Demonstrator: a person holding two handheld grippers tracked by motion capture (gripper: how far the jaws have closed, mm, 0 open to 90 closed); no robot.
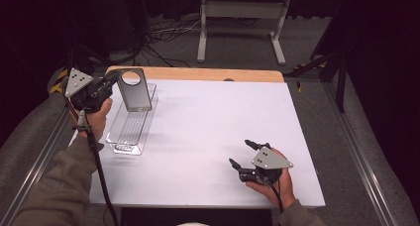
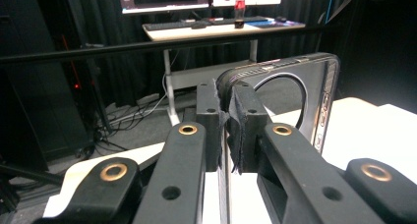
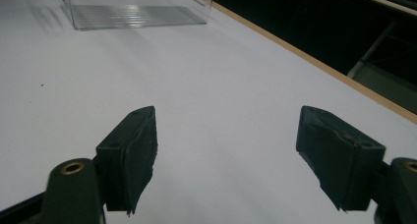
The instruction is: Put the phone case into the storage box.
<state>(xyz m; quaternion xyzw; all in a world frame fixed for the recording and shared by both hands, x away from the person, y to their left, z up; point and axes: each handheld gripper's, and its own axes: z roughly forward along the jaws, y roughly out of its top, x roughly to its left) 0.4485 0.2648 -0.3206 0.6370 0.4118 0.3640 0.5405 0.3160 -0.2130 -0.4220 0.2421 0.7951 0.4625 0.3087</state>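
Left gripper [image 1: 115, 80] fingers clamp the phone case [image 1: 134, 89] upright right above the tray [image 1: 130, 129] — right gripper [image 1: 244, 154] fingers gape, well off.

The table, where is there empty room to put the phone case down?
Widest bare patch: the middle of the table, between the clear tray and the right hand-held gripper. The far right corner is bare too. The left side is crowded: tray, phone case, left hand-held gripper.

White table [image 1: 208, 137], desk [image 2: 221, 28] beyond
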